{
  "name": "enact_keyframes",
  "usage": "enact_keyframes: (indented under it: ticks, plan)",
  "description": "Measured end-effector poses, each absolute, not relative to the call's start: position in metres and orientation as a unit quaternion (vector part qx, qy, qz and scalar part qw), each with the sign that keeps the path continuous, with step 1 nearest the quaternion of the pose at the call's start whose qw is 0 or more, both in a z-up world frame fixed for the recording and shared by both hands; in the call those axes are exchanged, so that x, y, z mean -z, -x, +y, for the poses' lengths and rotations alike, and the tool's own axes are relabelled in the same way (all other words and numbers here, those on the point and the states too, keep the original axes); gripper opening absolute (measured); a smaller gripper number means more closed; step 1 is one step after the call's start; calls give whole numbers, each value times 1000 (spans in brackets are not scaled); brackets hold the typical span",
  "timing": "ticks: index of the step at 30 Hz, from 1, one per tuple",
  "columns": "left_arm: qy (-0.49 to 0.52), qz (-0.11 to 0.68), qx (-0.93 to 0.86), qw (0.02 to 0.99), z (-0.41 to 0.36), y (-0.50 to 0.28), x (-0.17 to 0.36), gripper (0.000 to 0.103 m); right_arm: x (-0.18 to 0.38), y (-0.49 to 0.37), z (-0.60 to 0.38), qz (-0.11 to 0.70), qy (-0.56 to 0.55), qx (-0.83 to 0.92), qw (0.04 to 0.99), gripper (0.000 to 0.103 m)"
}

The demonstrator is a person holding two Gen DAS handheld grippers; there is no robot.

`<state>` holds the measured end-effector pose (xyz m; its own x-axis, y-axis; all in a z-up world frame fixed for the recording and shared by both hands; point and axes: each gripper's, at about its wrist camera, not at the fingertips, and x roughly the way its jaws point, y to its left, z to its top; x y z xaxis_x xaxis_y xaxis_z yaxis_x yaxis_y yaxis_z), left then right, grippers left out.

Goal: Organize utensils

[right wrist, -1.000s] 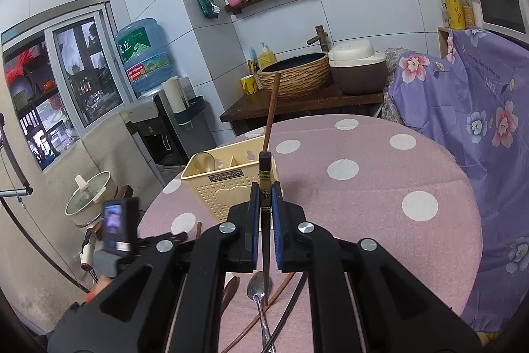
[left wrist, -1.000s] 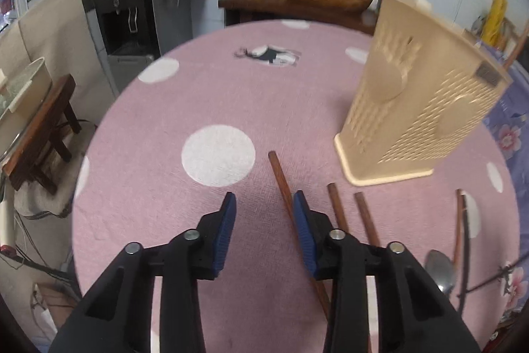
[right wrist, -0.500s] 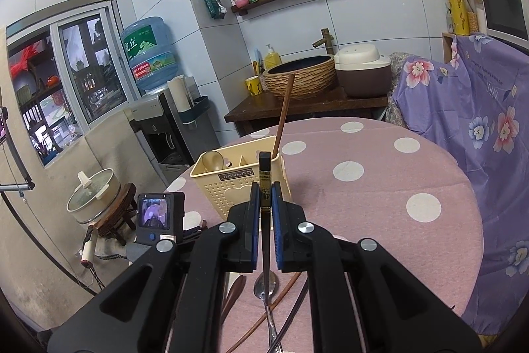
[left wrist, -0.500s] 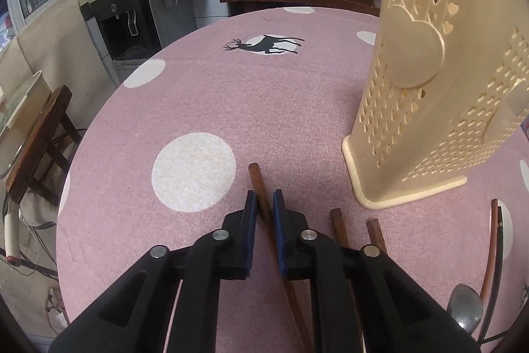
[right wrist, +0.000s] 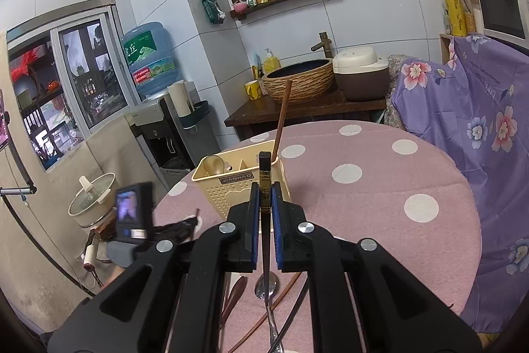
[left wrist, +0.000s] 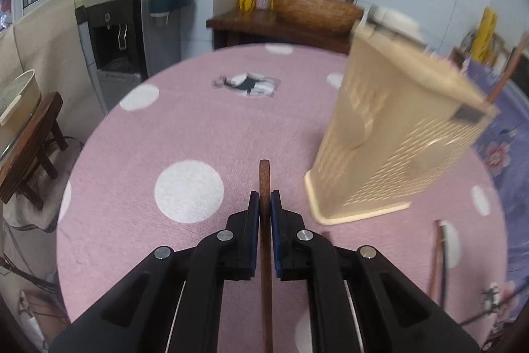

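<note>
Left wrist view: the left gripper is clamped narrow on a brown wooden chopstick, whose blunt end pokes out past the blue pads toward twelve o'clock while the rest runs back between the black fingers to six o'clock. Below it lies the pink polka-dot tablecloth. At two o'clock from the fingertips stands the beige utensil holder — upright on the cloth, blurred, with a chopstick tip showing beyond its far top corner. At four o'clock, near the table's edge, more loose utensils lie on the cloth, too blurred to tell apart.

Right wrist view: the right gripper is pinched tight on a dark chopstick with a gold-patterned band, its squared end pointing to twelve o'clock just in front of the holder. One long brown chopstick leans out of the holder's right-hand compartment, and a pale spoon bowl sits in the left one. At six o'clock, under the fingers, a metal spoon, a wooden spoon and further chopsticks lie on the cloth. At nine o'clock the other gripper's camera unit shows — small screen lit.
</note>
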<state>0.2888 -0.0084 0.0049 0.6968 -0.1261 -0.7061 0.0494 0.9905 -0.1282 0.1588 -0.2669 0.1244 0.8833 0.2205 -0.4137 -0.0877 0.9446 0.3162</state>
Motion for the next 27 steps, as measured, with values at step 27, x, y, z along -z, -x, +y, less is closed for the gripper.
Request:
enact_keyframes:
  ticks: [27]
  plan:
    - [76, 229, 108, 964, 37, -210, -135, 8, -150, -164, -264, 217, -137, -104, 961, 8]
